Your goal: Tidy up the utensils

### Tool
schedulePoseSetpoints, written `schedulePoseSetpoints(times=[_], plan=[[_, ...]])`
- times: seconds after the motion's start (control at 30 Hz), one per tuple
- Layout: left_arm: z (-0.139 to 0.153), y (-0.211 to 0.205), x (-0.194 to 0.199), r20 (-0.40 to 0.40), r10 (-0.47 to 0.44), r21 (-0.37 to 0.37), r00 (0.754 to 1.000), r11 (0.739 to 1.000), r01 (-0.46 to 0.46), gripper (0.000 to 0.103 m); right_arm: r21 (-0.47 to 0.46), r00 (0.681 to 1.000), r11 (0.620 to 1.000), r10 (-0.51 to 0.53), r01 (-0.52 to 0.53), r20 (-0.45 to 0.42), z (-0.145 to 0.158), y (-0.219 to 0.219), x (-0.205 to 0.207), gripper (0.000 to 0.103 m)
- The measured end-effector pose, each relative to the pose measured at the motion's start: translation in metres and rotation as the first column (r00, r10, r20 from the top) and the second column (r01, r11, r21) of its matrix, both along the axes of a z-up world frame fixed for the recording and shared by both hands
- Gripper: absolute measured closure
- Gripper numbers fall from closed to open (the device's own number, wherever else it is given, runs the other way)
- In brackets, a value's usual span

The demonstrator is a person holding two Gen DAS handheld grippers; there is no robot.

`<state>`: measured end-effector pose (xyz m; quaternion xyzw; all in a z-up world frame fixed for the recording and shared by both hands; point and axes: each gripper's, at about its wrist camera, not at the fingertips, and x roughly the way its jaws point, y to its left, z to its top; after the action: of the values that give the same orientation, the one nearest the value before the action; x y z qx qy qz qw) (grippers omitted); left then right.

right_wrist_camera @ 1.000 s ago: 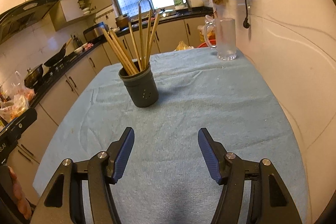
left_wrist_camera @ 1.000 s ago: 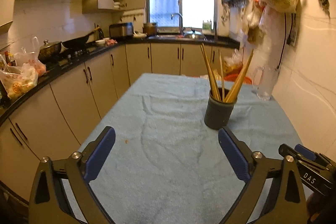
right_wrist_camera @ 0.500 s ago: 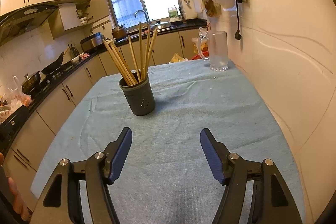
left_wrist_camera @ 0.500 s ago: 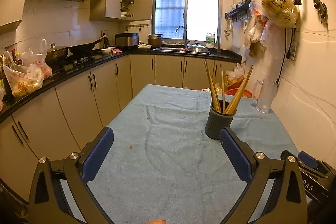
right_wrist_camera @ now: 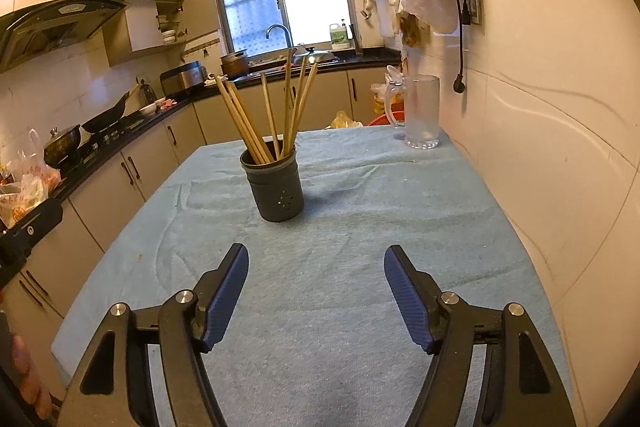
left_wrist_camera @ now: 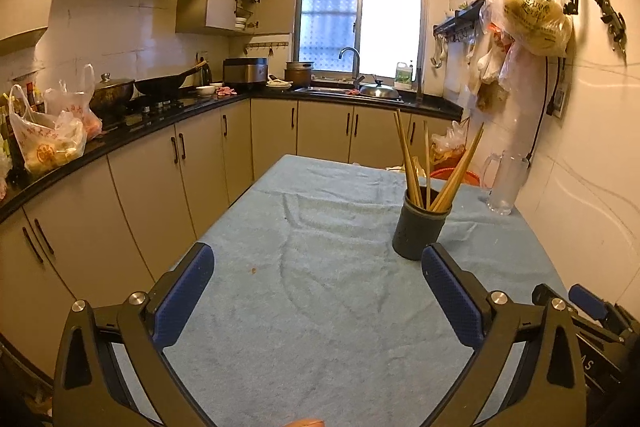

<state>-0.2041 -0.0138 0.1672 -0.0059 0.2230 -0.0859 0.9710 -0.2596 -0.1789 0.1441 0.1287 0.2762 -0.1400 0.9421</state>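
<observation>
Chopsticks [right_wrist_camera: 276, 115] stand in the dark holder [right_wrist_camera: 276, 187] mid-counter [right_wrist_camera: 360, 307]. I keep my left tool [left_wrist_camera: 316, 267] open and empty; my right tool [right_wrist_camera: 316, 267] is opening, empty. Light, stiff, slippery sticks: I'd pinch mid-shaft, above the holder's rim.

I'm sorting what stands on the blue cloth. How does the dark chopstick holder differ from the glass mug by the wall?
The chopstick holder is dark, opaque and handleless; the glass mug is clear with a side handle. The holder has wooden chopsticks fanning out of it; nothing shows in the mug. The holder stands mid-table; the mug stands at the far edge near the wall. Both are upright on the blue cloth.
</observation>
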Motion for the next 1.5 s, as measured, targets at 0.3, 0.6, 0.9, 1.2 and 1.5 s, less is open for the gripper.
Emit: schedulePoseSetpoints(times=[0.3, 0.6, 0.9, 1.2, 1.5], plan=[[-0.009, -0.004, 0.002, -0.036, -0.025, 0.013, 0.999, 1.000, 0.025, 0.000, -0.008, 1.000, 1.000, 0.004, -0.004, -0.007, -0.002, 0.005, 0.001, 0.027], [-0.016, -0.007, 0.006, -0.074, -0.040, 0.026, 0.996, 0.999, 0.042, 0.000, -0.011, 1.000, 1.000, -0.001, 0.001, -0.008, -0.005, 0.006, 0.002, 0.026], [-0.022, -0.012, 0.010, -0.108, -0.039, 0.041, 0.993, 0.998, 0.043, 0.000, -0.015, 1.000, 1.000, -0.001, 0.001, -0.010, -0.007, 0.005, 0.002, 0.025], [-0.027, -0.013, 0.014, -0.138, -0.046, 0.054, 0.989, 0.997, 0.054, 0.000, -0.015, 1.000, 1.000, 0.000, 0.000, -0.014, -0.007, 0.005, 0.002, 0.024], [-0.032, -0.015, 0.017, -0.164, -0.064, 0.055, 0.984, 0.996, 0.073, 0.000, -0.015, 1.000, 1.000, 0.003, -0.003, -0.020, -0.011, 0.006, 0.002, 0.023]])
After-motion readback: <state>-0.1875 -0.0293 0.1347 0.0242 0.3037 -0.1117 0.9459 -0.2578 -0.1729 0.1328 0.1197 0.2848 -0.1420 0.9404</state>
